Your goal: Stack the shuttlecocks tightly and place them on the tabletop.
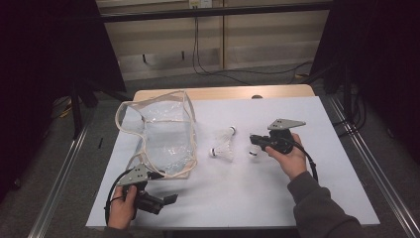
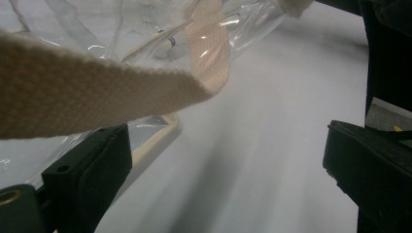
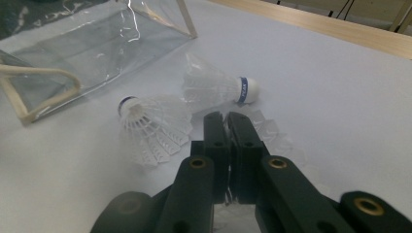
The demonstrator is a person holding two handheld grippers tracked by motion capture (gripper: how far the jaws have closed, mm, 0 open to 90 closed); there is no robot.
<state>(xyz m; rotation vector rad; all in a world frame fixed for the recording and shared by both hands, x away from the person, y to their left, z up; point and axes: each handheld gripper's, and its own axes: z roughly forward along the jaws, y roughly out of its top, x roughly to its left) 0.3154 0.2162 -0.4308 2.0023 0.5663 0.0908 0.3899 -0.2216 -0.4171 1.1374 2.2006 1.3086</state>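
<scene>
Closest to the lens, my right gripper [image 3: 227, 119] has its jaws pressed together at bottom centre. White feathers spread from under them to the right, so I judge it is clamped on the skirt of a shuttlecock [image 3: 277, 138]. That one is taken up but not yet carried anywhere. Two more shuttlecocks lie just beyond on the white tabletop [image 3: 340, 97]: one at centre left [image 3: 155, 128], one above it with a blue-banded cork [image 3: 214, 87]. The clear bag [image 3: 97, 53] sits in the upper left, and I see nothing in it. My left gripper [image 2: 226, 141] stands wide apart, the bag's woven strap [image 2: 97, 92] crossing above one jaw, ungripped. So the packing has barely begun: all three shuttlecocks remain outside.
</scene>
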